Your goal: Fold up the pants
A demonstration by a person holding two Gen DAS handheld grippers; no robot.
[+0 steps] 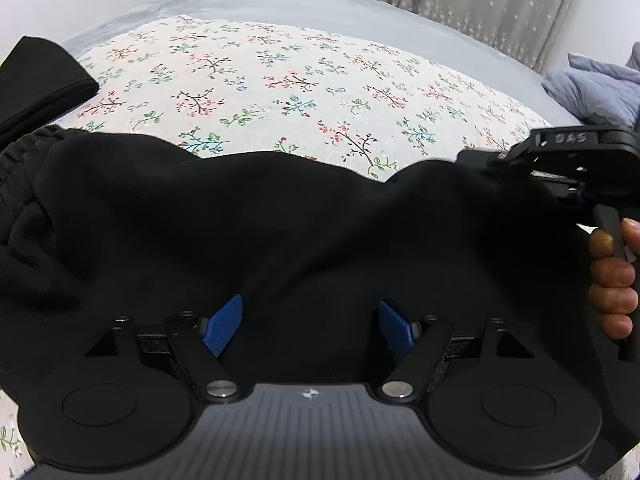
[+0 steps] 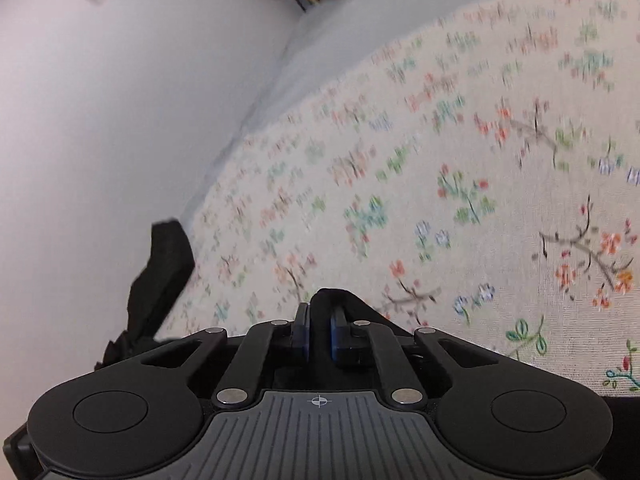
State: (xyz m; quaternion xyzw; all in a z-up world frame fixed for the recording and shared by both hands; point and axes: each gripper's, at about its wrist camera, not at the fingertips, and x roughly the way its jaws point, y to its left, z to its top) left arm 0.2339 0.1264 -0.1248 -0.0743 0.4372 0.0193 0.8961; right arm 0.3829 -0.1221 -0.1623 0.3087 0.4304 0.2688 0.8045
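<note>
Pants (image 1: 280, 232): black, spread on floral bedspread (image 1: 280, 80). Left tool (image 1: 310, 326): released, pads wide above pants. Right tool (image 2: 319, 330): clenched on pants fold.

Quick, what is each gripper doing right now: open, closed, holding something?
Left gripper: open, above the black pants, gripping nothing.
Right gripper: closed on a fold of the pants.

Floral sheet (image 2: 460, 168) beyond the right gripper (image 2: 319, 332) fingers is motion-blurred. Pants (image 1: 280, 232) run off frame left of the left gripper (image 1: 310, 322) fingers. Cloth beneath those fingers is hidden.
</note>
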